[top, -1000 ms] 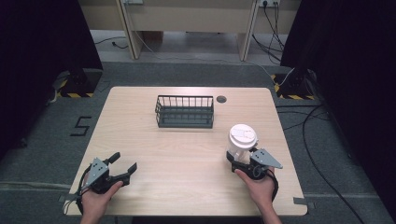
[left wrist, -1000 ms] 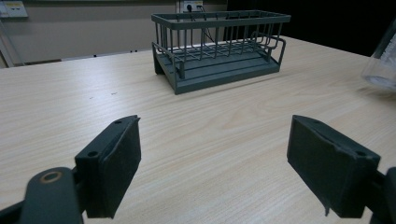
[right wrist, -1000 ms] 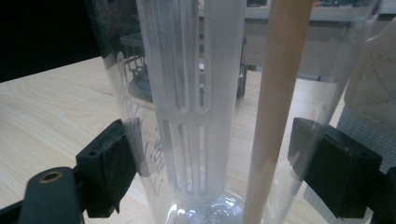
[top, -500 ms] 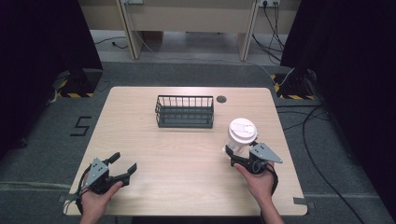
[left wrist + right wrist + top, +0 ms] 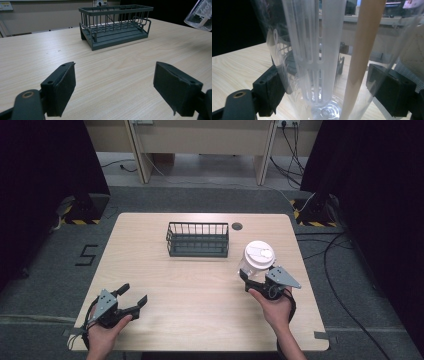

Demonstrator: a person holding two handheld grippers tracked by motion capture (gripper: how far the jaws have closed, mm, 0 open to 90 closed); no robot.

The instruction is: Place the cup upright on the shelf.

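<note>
Because it is gripped low on its clear wall, the lidded cup (image 5: 257, 261) stands upright with its white lid on top, carried near the right edge of the counter (image 5: 200, 290), about midway along it.

Item 1, cup: transparent plastic, white lid; in the right gripper view a ribbed white insert and a tan stick-like part show through the wall. Appears lifted clear of the counter, judging from the left gripper view, where its base hangs in the upper right corner.

Item 2, right tool (image 5: 248, 281): clenched on the cup, one pad on each side of the wall, so the cup cannot tip.

Item 3, wire basket (image 5: 198, 239): dark, empty, near the far edge at centre, open top upward; likely destination.

Item 4, left tool (image 5: 133, 295): released, jaws spread, nothing between; parked at the near left corner, well apart.
</note>
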